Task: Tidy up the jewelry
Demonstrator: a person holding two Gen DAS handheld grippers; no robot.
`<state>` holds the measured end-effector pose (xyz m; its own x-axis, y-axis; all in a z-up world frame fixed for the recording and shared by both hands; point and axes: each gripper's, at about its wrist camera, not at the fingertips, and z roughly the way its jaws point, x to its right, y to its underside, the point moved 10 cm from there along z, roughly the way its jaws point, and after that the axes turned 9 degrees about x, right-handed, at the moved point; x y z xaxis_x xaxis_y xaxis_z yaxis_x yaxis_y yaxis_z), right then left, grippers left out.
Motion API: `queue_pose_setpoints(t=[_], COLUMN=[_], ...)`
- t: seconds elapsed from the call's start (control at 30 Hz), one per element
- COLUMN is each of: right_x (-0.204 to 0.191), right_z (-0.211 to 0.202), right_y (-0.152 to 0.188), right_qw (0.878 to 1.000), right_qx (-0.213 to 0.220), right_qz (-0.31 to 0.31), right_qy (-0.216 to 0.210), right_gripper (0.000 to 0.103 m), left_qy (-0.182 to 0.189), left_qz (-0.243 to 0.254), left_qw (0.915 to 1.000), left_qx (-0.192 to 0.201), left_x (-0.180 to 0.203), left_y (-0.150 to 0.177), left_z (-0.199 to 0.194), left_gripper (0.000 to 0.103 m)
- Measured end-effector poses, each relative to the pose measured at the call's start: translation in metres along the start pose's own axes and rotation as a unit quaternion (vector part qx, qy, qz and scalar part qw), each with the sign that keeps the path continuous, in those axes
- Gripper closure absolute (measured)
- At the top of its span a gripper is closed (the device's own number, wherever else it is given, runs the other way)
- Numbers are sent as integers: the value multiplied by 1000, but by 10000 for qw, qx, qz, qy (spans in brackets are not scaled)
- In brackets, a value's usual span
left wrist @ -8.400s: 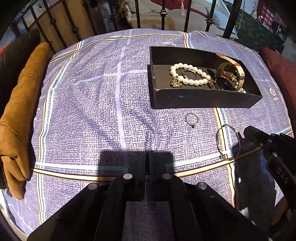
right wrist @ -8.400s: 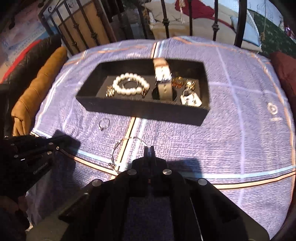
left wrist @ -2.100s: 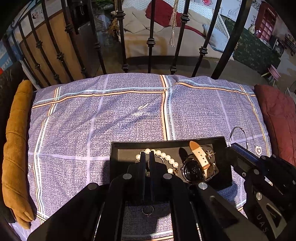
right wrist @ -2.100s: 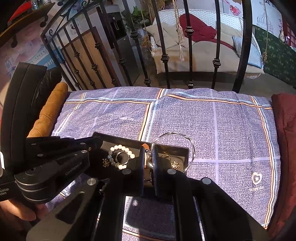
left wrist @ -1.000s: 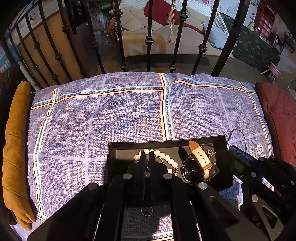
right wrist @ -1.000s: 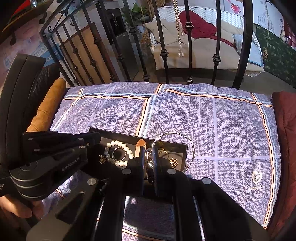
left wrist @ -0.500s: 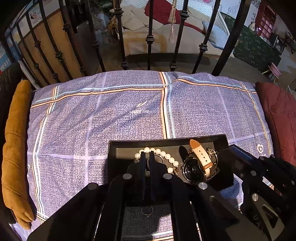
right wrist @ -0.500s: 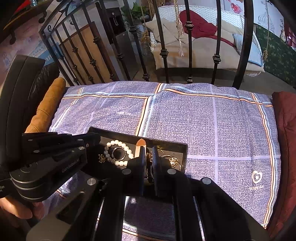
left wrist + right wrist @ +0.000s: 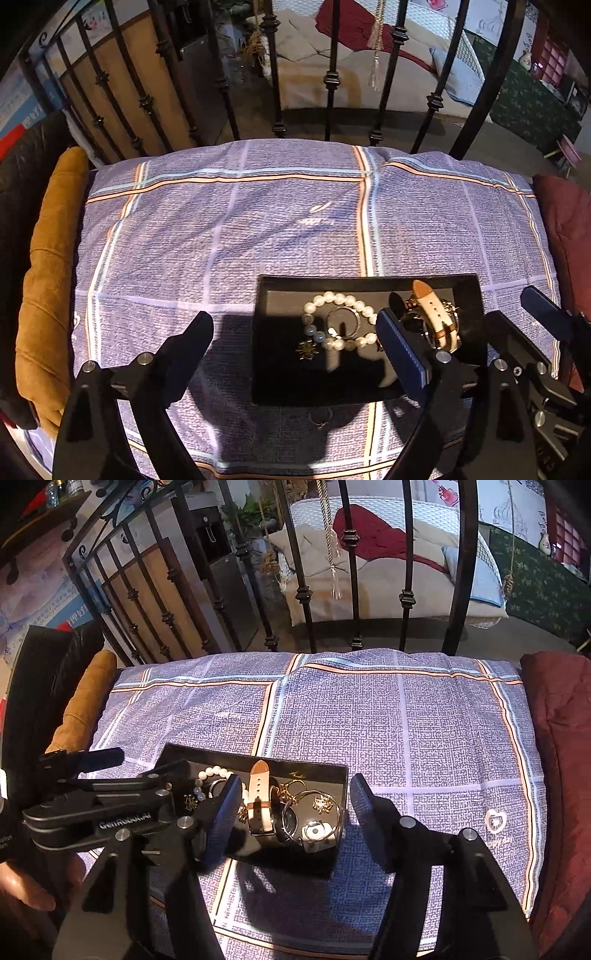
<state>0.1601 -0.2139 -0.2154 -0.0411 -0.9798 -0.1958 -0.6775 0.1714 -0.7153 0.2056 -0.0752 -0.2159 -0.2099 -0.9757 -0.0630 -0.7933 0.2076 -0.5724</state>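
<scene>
A black tray [image 9: 369,281] lies on the checked purple cloth. It holds a pearl bracelet [image 9: 332,298], a white-strapped watch [image 9: 436,314] and small gold pieces. My left gripper [image 9: 291,325] hangs over the tray's left end. Its jaws are opening wide and nothing is between them. A small ring [image 9: 319,421] lies on the cloth in front of the tray. My right gripper [image 9: 295,786] is over the tray's [image 9: 258,757] right half, its jaws opening and free of everything. Beneath it lie the watch [image 9: 260,797] and a thin wire bangle [image 9: 301,793]. The left gripper [image 9: 140,760] shows at the left.
An ochre cushion [image 9: 48,277] borders the cloth on the left and a dark red one [image 9: 565,229] on the right. A black iron railing [image 9: 332,74] stands behind. A hand [image 9: 22,886] holds the left tool. The right gripper [image 9: 517,310] shows at the tray's right end.
Both grippers went from shut to open. The wire bangle that stuck up from the right gripper's fingers a second ago now lies in the tray. Neither hand shifted much.
</scene>
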Motion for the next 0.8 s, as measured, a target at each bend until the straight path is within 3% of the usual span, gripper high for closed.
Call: queue_pose_setpoints(t=[0.23, 0.47, 0.8], right_x=[-5, -40, -106], right_z=[-10, -20, 2], right_y=[9, 48, 100], right_qw=[10000, 9995, 9978], right_qx=[-26, -184, -534], right_qz=[-26, 42, -171], right_qy=[-22, -255, -341], right_gripper=[42, 42, 42], left_qy=[-221, -355, -108], left_qz=[-412, -509, -229], left_qw=[9988, 9976, 9985], left_qx=[-171, -311, -480], left_x=[-53, -100, -116], left_y=[33, 86, 123], left_z=[-14, -25, -11], left_gripper=[14, 14, 14])
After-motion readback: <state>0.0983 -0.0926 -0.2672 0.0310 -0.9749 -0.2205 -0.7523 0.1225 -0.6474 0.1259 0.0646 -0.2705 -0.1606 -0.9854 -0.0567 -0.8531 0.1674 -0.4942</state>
